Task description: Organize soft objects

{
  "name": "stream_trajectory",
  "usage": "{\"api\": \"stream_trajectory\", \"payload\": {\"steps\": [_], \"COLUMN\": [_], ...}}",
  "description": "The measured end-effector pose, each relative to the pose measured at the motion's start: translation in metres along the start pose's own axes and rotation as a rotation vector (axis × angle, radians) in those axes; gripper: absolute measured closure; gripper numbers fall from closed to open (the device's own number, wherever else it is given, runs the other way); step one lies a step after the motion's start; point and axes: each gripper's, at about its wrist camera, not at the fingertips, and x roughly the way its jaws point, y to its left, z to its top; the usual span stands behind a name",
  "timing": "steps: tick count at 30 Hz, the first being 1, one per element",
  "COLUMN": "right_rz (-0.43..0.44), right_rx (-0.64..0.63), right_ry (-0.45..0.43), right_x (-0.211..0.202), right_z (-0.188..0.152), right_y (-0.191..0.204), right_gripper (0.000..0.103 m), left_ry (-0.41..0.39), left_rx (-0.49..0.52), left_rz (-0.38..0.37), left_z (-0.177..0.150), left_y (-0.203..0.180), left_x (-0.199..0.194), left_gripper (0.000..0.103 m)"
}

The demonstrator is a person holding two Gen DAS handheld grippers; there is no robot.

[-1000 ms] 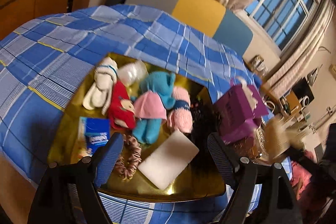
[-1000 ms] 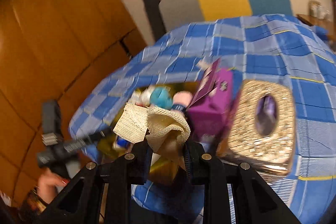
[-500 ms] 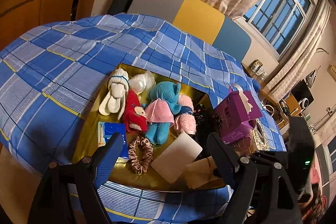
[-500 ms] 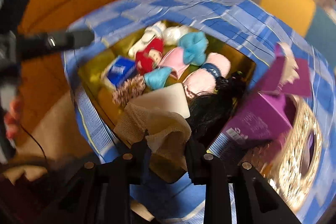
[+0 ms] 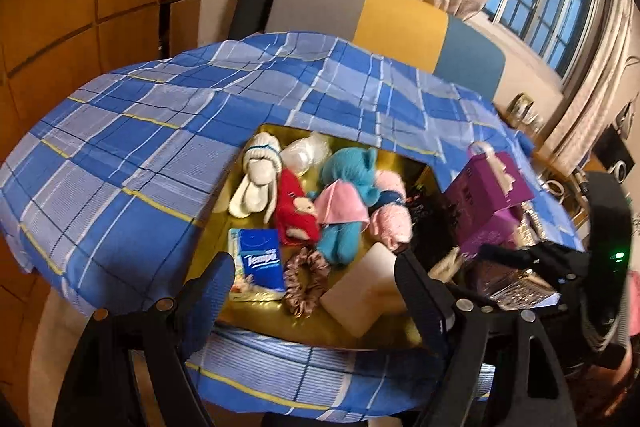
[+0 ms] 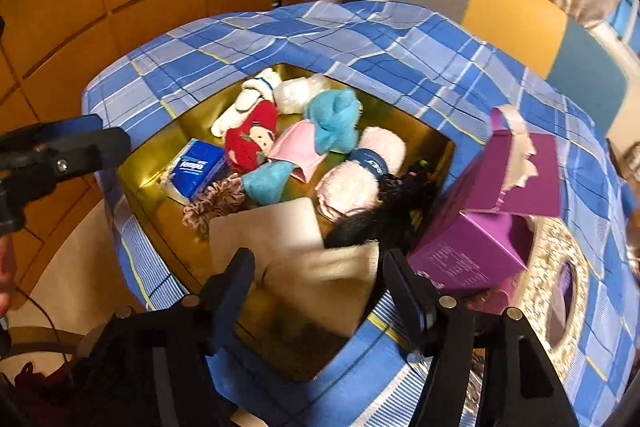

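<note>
A gold tray (image 6: 160, 201) (image 5: 320, 327) on the blue checked cloth holds soft things: a white bunny (image 5: 256, 183), a red doll (image 5: 296, 211), a blue plush (image 5: 344, 183), a pink roll (image 5: 390, 223), a brown scrunchie (image 5: 306, 279), a tissue pack (image 5: 258, 261), a pale pad (image 6: 266, 231) and black hair (image 6: 384, 211). A beige mesh cloth (image 6: 324, 283) lies at the tray's near corner, just beyond my right gripper (image 6: 320, 291), which is open and empty. My left gripper (image 5: 314, 287) is open above the tray's near edge.
A purple box (image 6: 492, 219) with its lid up stands right of the tray. A glittery gold tissue box (image 6: 560, 291) is further right. A grey, yellow and teal chair back (image 5: 384, 23) stands behind the table. The left gripper shows at left in the right wrist view (image 6: 60, 151).
My right gripper has opened and let go of the beige mesh cloth, which now lies in the tray. Both grippers have drawn back a little from the tray.
</note>
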Motion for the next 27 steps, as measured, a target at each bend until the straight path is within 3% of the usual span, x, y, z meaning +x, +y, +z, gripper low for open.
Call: {"api": "stream_trajectory", "payload": {"steps": [5, 10, 15, 19, 27], "right_rz": [-0.007, -0.02, -0.007, -0.006, -0.052], "right_rx": [0.029, 0.097, 0.191, 0.25, 0.31], "right_ry": [-0.043, -0.093, -0.134, -0.158, -0.2], "right_x": [-0.014, -0.026, -0.037, -0.045, -0.064], "right_z": [-0.004, -0.008, -0.011, -0.014, -0.023], "right_y": [0.002, 0.007, 0.009, 0.008, 0.006], "right_gripper": [0.035, 0.025, 0.002, 0.0, 0.0], "left_ry": [-0.018, -0.055, -0.086, -0.094, -0.09], "left_rx": [0.023, 0.056, 0.081, 0.097, 0.089], "left_rz": [0.034, 0.07, 0.096, 0.167, 0.227], "left_z": [-0.004, -0.004, -0.005, -0.006, -0.012], "left_y": [-0.002, -0.011, -0.021, -0.028, -0.033], "left_x": [-0.005, -0.017, -0.029, -0.036, -0.045], "left_gripper": [0.02, 0.02, 0.02, 0.02, 0.02]}}
